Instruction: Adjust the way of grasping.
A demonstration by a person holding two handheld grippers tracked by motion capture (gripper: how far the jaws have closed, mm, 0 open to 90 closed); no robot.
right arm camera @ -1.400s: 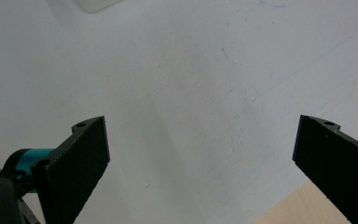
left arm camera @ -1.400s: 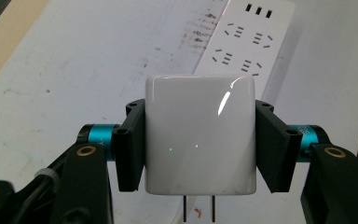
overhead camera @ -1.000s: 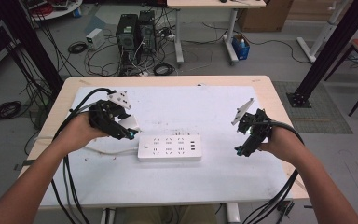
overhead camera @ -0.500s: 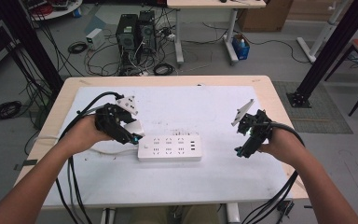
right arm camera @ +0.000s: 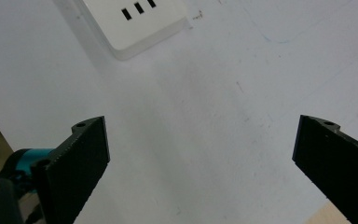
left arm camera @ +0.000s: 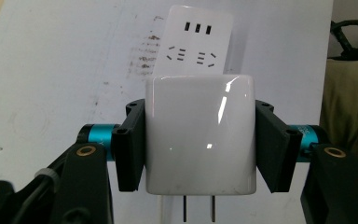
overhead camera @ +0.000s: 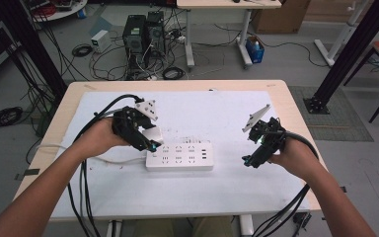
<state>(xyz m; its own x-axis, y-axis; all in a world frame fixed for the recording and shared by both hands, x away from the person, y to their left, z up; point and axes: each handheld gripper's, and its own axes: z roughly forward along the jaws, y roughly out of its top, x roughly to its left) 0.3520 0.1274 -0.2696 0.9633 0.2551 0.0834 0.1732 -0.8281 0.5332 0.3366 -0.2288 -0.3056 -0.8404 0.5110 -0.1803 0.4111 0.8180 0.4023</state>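
The left gripper (left arm camera: 199, 149) is clamped on a white charger (left arm camera: 199, 135); the left gripper view reveals its prongs. The power strip (overhead camera: 179, 157) lies lengthwise left-right. The right gripper (right arm camera: 200, 163) stands apart.

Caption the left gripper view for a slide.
Left gripper clamps a glossy white plug adapter, two prongs showing, above a white power strip.

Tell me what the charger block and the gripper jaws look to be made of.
Charger block: seemingly glossy white plastic, given sharp light reflections on its face; two bare prongs look metal. Left gripper jaws clamping it: matte black, probably plastic, no shine.
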